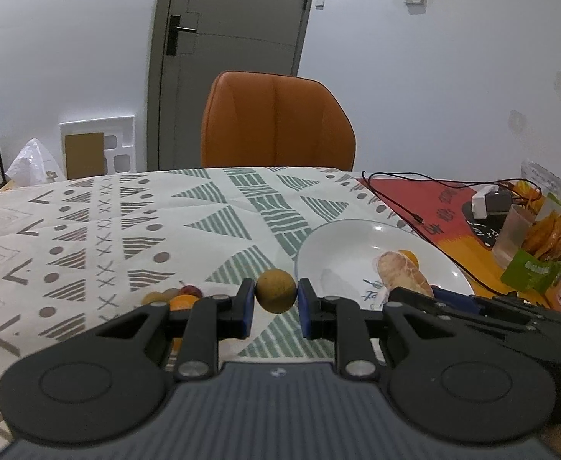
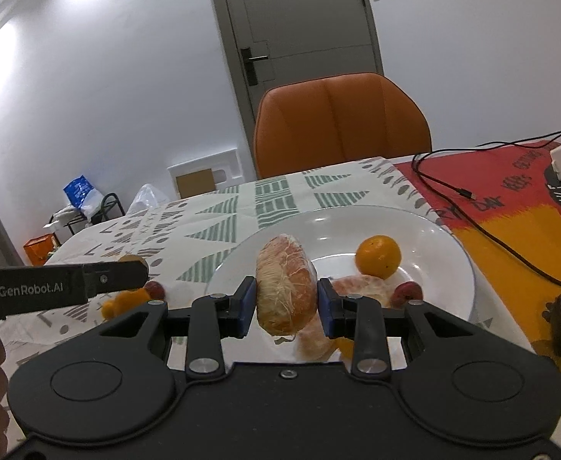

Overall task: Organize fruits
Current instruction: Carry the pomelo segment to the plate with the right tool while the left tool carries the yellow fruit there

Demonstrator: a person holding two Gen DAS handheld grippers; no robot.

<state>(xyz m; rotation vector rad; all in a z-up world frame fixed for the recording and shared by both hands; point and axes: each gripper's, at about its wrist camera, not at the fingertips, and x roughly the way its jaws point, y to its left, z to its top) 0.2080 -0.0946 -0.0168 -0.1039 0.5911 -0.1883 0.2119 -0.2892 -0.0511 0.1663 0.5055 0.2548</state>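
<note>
Orange chair [image 1: 278, 120] pushed up to the far edge of the desk [image 1: 88, 230], grey door [image 1: 234, 46] shut behind it. Black cable [image 2: 483, 226] trailing across the red and yellow mat [image 2: 510, 191]; snack packets [image 1: 548, 237] standing at the right edge.

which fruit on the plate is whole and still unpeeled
The round orange at the white plate's far right; the pomelo pieces are peeled, and the small red fruit isn't citrus.

left tool [image 1: 276, 296] clamped shut, right tool [image 2: 287, 299] clamped shut
</note>
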